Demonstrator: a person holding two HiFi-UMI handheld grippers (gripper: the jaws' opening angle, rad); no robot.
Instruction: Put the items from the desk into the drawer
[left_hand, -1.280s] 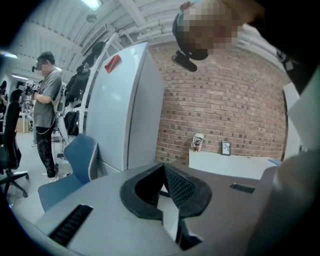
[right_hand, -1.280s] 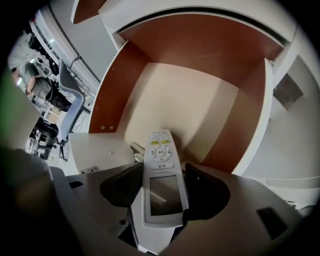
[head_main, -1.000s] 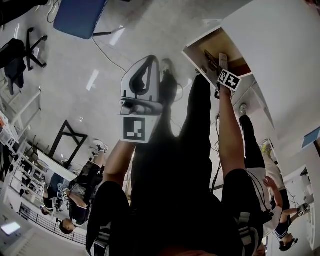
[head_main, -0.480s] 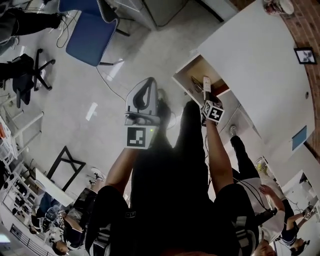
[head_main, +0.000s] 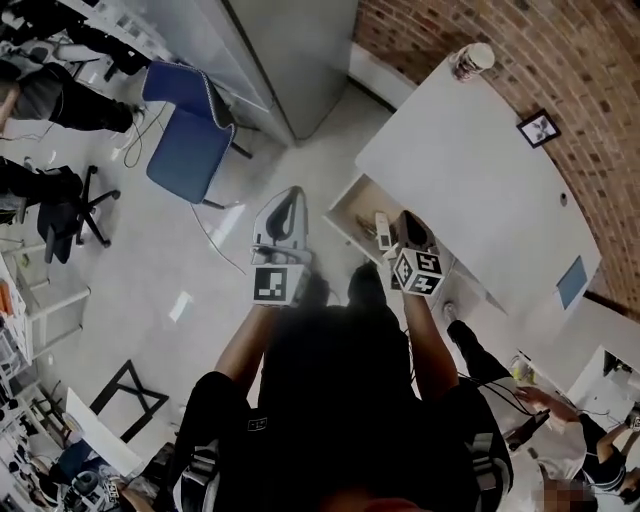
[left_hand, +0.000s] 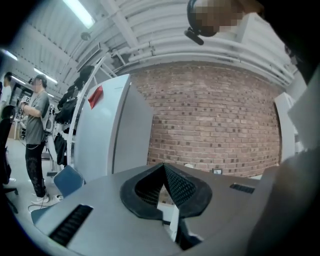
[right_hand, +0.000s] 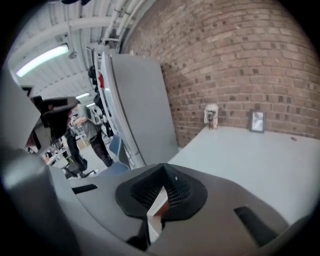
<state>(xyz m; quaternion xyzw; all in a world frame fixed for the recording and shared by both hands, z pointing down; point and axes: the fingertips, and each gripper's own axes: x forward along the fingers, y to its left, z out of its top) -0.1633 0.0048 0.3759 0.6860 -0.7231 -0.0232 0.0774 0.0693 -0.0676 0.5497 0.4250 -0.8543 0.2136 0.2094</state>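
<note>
At the tabletop's front edge: the drawer (head_main: 352, 205) stands pulled out under the white tabletop (head_main: 470, 170), probably kept open to receive items; its contents cannot be made out.
Right hand-held gripper (right_hand: 162, 169): clenched, its jaws having just been closing with nothing between them; it hangs just by the drawer and faces the tabletop, seemingly ready for a pickup.
Left hand-held gripper (left_hand: 163, 166): clenched and empty, held level, clear of the work.
Cup (head_main: 472, 60): upright at the tabletop's far corner by the brick wall (head_main: 560, 60), not yet stowed.
Picture frame (head_main: 538, 127): upright along the wall edge, well apart from both grippers.
</note>
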